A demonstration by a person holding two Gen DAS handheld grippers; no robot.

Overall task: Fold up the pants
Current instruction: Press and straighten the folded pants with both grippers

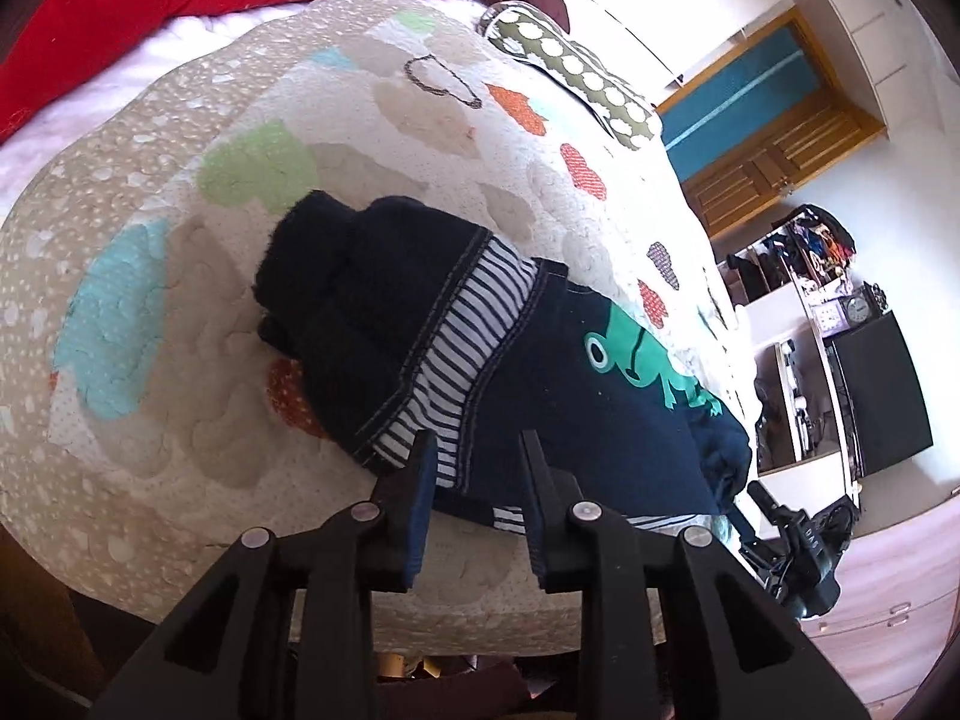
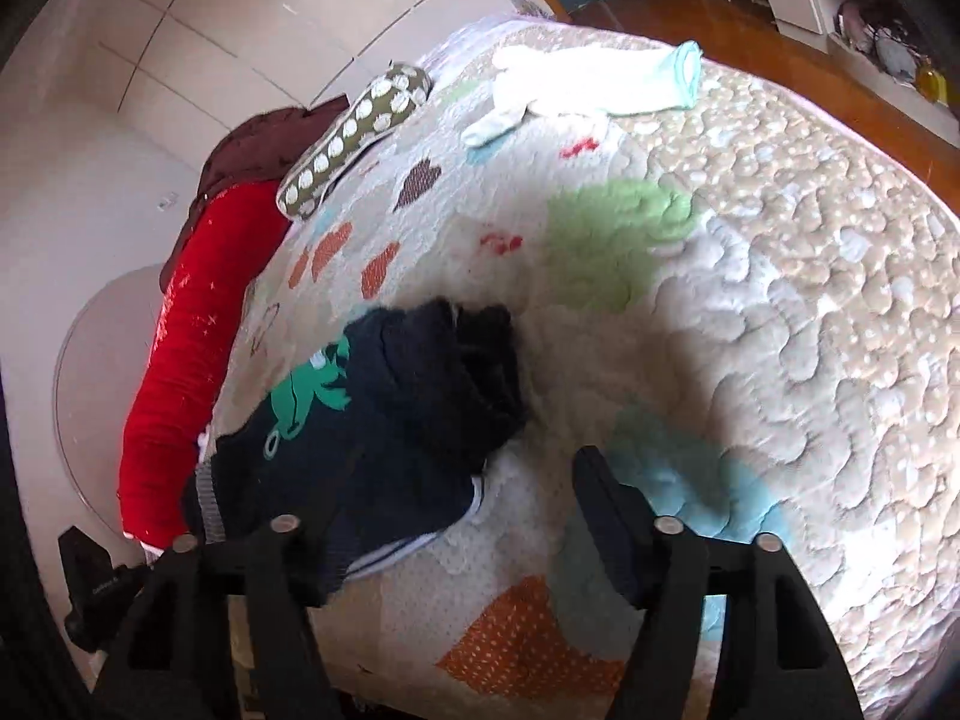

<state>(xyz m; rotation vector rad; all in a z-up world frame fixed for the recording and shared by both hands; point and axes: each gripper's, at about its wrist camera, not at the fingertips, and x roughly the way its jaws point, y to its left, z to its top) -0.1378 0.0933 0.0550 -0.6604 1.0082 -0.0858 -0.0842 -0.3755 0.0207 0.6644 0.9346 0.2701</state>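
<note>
The navy pants (image 1: 528,396), printed with a green frog (image 1: 648,354) and showing striped lining at the turned-over waistband, lie bunched on the patchwork quilt (image 1: 180,240) of the bed. The left gripper (image 1: 478,450) hangs just over their near edge, jaws narrowly parted with nothing between them, the fabric directly ahead of its fingertips. In the right wrist view the pants (image 2: 372,420) sit to the left of the right gripper (image 2: 462,492), whose jaws are spread wide; its left finger overlaps the cloth's edge, the right finger is over bare quilt. A pale garment (image 2: 600,87) lies well apart, and a red bolster (image 2: 192,360) runs along the bed's far side.
</note>
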